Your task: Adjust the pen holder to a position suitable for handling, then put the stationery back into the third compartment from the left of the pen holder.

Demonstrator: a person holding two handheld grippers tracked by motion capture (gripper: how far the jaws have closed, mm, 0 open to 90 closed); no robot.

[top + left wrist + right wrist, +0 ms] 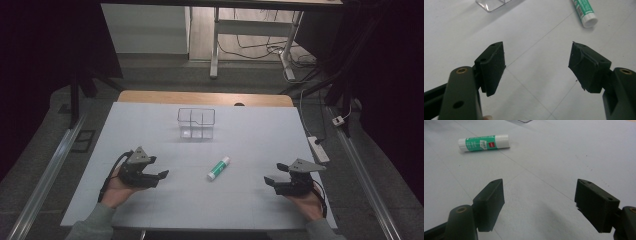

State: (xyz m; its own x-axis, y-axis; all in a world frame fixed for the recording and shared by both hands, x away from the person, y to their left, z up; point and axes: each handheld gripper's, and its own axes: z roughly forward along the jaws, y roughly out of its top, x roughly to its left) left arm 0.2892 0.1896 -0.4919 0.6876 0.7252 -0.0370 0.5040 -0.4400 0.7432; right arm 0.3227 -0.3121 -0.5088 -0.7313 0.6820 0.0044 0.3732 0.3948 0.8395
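Both grippers, left (161,174) and right (270,181), spread wide, empty. Glue stick (218,168) lies between them: light, rigid, smooth, likely to roll. Pinch mid-barrel, across.

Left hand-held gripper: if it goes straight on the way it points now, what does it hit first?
Probably nothing soon. The left hand-held gripper, jaws open, looks along bare white table. The glue stick lies right of that line, the clear container left of it. Depth is unclear, so either could be brushed.
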